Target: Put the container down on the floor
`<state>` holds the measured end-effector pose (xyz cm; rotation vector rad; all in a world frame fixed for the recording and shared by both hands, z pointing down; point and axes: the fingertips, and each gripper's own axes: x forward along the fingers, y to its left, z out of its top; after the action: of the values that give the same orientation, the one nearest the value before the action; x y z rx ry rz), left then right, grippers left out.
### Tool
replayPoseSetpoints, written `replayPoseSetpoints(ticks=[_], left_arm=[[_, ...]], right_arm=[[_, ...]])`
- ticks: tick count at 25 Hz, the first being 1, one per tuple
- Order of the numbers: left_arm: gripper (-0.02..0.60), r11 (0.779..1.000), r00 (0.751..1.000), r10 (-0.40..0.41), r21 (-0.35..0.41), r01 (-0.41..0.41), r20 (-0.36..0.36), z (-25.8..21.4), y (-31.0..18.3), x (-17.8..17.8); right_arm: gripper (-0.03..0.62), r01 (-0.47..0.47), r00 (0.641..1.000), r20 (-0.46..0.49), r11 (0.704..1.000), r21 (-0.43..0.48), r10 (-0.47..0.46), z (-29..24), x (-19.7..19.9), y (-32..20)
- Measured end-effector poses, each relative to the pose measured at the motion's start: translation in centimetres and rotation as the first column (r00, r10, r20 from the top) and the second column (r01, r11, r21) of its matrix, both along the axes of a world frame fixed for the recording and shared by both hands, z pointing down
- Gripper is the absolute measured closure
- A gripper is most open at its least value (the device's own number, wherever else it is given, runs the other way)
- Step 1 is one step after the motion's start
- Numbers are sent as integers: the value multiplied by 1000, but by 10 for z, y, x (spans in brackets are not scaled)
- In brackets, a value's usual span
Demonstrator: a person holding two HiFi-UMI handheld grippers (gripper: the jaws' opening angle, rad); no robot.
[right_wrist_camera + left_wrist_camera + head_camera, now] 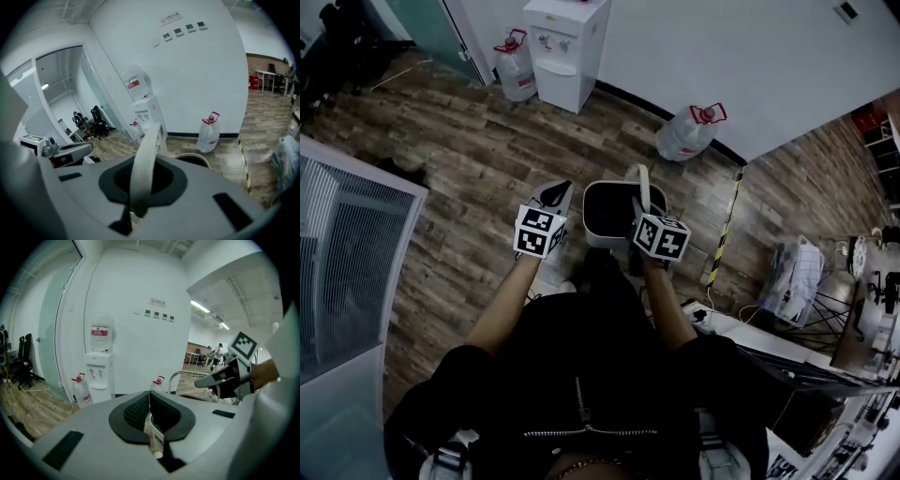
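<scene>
Right gripper grips handle, left gripper seemingly container rim (over wood floor).

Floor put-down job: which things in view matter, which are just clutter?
Job:
container
handle, clamped in the right gripper
left gripper, shut on the container's rim
floor

Lying about:
water dispenser
jug beside the dispenser
jug by the wall
white bag
</scene>
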<state>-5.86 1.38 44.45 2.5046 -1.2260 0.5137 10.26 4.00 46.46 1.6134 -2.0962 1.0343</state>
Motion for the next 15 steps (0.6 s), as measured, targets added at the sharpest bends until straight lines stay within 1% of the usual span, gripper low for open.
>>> replayPoseSetpoints(ticks=[9, 15], left_arm=[[566, 999, 999, -45, -9, 45, 5, -7, -68, 25], [566, 998, 998, -59, -11, 60, 14, -8, -94, 43]], right_arm=[[569, 48, 999, 10, 999, -15, -47, -3, 23, -72], [569, 56, 998, 17, 998, -7, -56, -4, 42, -105]])
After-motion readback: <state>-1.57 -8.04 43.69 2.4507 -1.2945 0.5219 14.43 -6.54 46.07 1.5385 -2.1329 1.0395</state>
